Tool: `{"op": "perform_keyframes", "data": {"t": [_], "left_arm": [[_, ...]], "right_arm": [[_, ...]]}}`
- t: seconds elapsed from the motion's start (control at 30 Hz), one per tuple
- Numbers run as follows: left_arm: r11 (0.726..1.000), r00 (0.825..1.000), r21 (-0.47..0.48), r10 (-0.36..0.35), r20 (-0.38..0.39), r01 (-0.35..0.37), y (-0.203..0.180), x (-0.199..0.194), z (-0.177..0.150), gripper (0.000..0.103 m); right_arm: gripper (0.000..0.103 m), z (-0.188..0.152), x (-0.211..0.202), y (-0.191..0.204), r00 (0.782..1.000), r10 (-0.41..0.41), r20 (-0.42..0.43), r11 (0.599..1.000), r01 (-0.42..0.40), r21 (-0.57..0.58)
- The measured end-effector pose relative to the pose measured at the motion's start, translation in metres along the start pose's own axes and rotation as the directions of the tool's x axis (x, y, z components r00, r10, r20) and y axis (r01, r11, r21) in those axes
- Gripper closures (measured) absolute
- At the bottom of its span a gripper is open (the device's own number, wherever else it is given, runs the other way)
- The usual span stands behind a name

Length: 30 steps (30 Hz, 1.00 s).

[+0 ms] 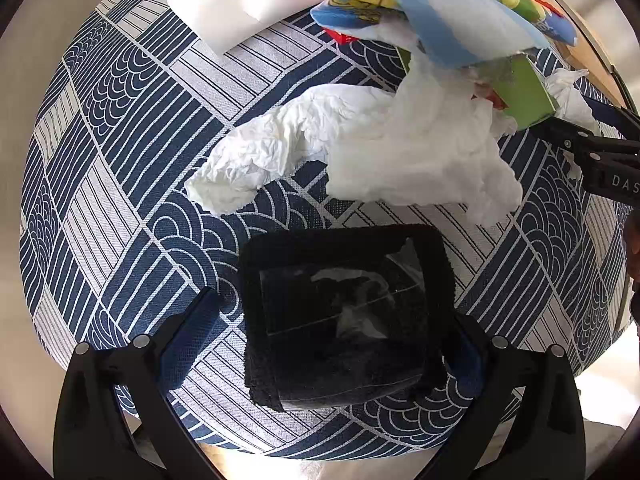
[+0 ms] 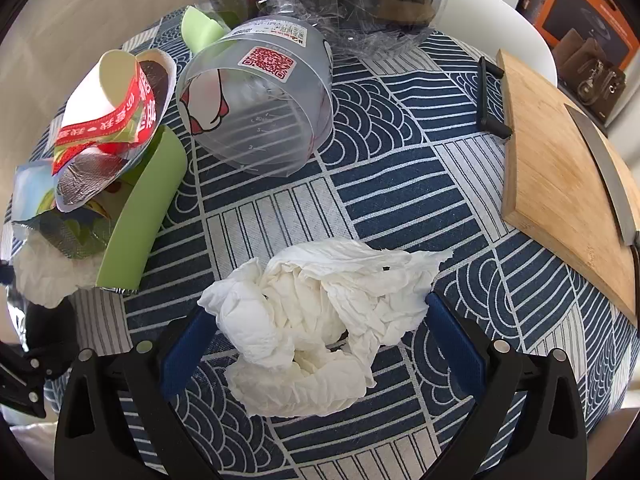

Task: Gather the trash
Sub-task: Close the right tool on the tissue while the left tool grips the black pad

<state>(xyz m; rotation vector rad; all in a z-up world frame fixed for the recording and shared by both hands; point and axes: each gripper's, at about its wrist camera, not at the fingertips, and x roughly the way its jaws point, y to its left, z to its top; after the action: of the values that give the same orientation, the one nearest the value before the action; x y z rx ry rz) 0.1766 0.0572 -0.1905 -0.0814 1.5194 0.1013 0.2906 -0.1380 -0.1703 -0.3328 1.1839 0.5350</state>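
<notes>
Left tongs (image 1: 328, 356): standing released around a folded black cloth (image 1: 344, 320), whose right edge is touching the right pad.
Right tongs (image 2: 320, 344): spreading wide, both blue pads flanking a crumpled white tissue (image 2: 320, 328) lying on the counter (image 2: 400, 184).
Wrapper heap (image 2: 104, 152): sitting farther left, foil and green card over more tissue.
Clear cup (image 2: 260, 108): lying tipped beyond.
Cutting board (image 2: 560, 184): resting far right.

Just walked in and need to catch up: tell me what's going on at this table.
A person is clearing trash with two handheld grippers. The right gripper is open around a crumpled tissue on the tablecloth, not yet closed on it. The left gripper is open around a black cloth block. Wrappers, more tissue and a plastic cup lie nearby, uncollected.
</notes>
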Motion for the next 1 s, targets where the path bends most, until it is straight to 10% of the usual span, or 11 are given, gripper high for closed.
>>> {"op": "perform_keyframes", "data": {"t": [0.2,0.27,0.33,0.5,1.0], "left_arm": [[1.000,1.000,-0.013,-0.006,-0.017,0.006,0.000,-0.001,-0.012,0.015],[0.999,0.999,-0.036,-0.035,-0.017,0.034,-0.001,-0.005,-0.019,0.024],[1.000,0.999,-0.013,-0.019,-0.034,0.019,-0.004,-0.004,-0.022,0.026],[0.991,0.995,-0.111,-0.081,-0.062,0.074,0.009,-0.005,-0.034,0.030],[0.995,0.997,-0.097,0.026,0.077,-0.018,0.022,-0.067,-0.077,0.031]], "right_arm": [[0.015,-0.006,-0.006,-0.003,1.000,-0.007,-0.007,1.000,0.007,0.018],[0.051,-0.012,-0.016,-0.005,1.000,-0.008,0.015,1.000,0.008,0.022],[0.062,-0.016,-0.022,-0.011,1.000,0.019,0.000,0.999,-0.019,0.048],[0.065,-0.025,-0.035,-0.026,0.995,0.095,-0.016,0.989,-0.092,0.116],[0.064,-0.044,-0.126,-0.029,0.976,0.122,0.179,0.976,-0.150,0.156]]}}
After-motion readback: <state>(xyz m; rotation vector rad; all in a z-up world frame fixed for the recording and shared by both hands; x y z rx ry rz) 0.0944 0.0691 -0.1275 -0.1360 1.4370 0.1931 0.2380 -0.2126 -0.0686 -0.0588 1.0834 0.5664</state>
